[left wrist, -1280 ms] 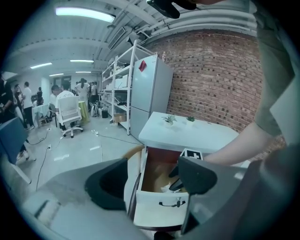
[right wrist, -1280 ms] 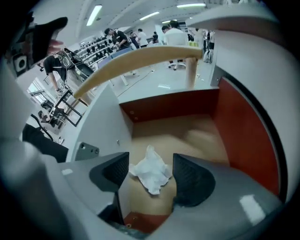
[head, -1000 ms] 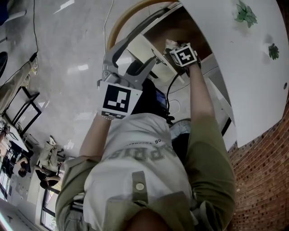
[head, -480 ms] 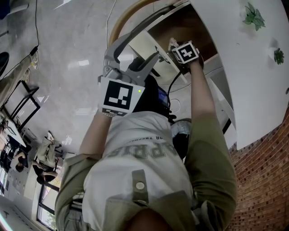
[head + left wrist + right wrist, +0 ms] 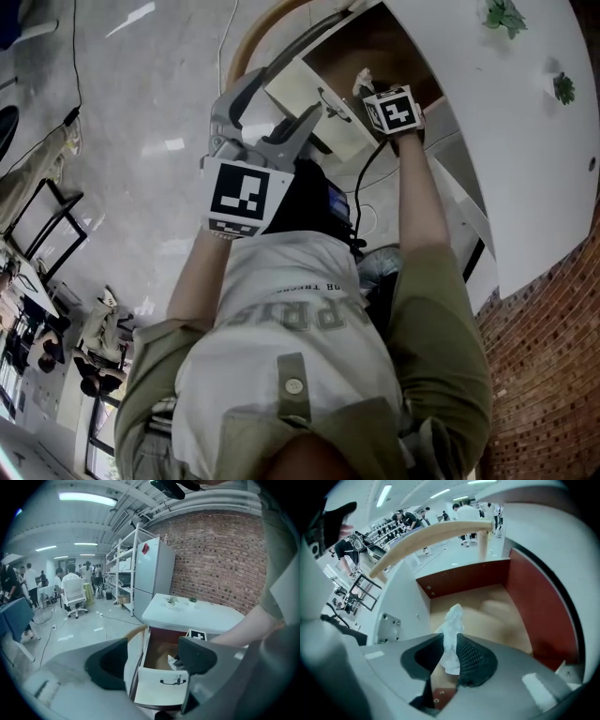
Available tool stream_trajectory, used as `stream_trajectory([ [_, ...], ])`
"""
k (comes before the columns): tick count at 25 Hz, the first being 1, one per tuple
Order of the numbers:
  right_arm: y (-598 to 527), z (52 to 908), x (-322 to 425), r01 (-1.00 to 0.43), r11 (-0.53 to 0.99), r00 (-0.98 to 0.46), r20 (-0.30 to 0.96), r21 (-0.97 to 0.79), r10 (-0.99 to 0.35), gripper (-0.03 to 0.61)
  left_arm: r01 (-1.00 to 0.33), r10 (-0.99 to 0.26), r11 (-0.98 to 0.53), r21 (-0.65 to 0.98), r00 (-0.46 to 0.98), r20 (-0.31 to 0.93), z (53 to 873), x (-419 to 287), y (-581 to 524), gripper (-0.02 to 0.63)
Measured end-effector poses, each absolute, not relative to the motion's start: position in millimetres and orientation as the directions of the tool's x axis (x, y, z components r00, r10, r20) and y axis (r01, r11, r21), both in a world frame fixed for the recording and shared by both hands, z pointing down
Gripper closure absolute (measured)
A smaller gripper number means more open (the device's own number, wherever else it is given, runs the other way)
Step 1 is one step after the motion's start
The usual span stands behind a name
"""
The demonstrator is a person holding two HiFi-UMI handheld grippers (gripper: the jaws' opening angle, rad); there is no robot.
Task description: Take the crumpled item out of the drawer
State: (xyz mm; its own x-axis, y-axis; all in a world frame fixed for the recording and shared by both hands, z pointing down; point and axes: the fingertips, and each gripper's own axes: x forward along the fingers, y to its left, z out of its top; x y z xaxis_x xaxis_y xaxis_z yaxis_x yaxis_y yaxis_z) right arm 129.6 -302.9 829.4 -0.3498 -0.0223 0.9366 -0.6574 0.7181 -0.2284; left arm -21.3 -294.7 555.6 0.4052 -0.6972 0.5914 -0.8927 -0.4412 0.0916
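Note:
The crumpled item [image 5: 452,623] is a wad of white paper. My right gripper [image 5: 449,654] is shut on it and holds it above the tan floor of the open drawer [image 5: 492,613]; its jaws have just been closing with the wad between them. From the head view, the right gripper [image 5: 367,86] hangs over the drawer [image 5: 375,42] with the white wad [image 5: 361,79] at its tip. My left gripper [image 5: 275,105] is open and holds nothing, in front of the drawer's white front panel [image 5: 309,103]. The left gripper view shows the drawer [image 5: 158,649] between its open jaws [image 5: 152,660].
A white tabletop [image 5: 511,141] with two small plants [image 5: 507,17] lies over the drawer. The drawer has red-brown side walls [image 5: 536,602]. A curved wooden rail [image 5: 436,535] runs beyond it. A brick wall [image 5: 220,559], a fridge [image 5: 152,578] and shelving stand behind; people sit far off.
The right gripper has shut on the white wad and risen a little with it. The left gripper has shifted slightly and stays open.

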Motion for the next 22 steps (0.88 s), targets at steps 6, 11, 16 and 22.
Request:
stream_trajectory([
  [6,-309,756,137,-0.730,0.661,-0.398,0.894,-0.173,-0.205,0.489,-0.886,-0.708,-0.454,0.088,0.419,0.568,527,-16,-282,0.271],
  [11,-309,673,152,-0.801,0.581,-0.428,0.816,-0.143,-0.389,0.491,-0.878,-0.733,-0.473,0.072,0.438,0.521,490,-9,-278,0.272],
  [16,-299,577,172,-0.864,0.479,-0.438,0.705,-0.157,-0.558,0.491,-0.873,-0.747,-0.482,0.070,0.452,0.488,455,-1,-263,0.272],
  [22,-283,473,191,-0.904,0.371,-0.425,0.522,-0.212,-0.739,0.491,-0.864,-0.782,-0.503,0.028,0.469,0.410,407,8,-266,0.272],
])
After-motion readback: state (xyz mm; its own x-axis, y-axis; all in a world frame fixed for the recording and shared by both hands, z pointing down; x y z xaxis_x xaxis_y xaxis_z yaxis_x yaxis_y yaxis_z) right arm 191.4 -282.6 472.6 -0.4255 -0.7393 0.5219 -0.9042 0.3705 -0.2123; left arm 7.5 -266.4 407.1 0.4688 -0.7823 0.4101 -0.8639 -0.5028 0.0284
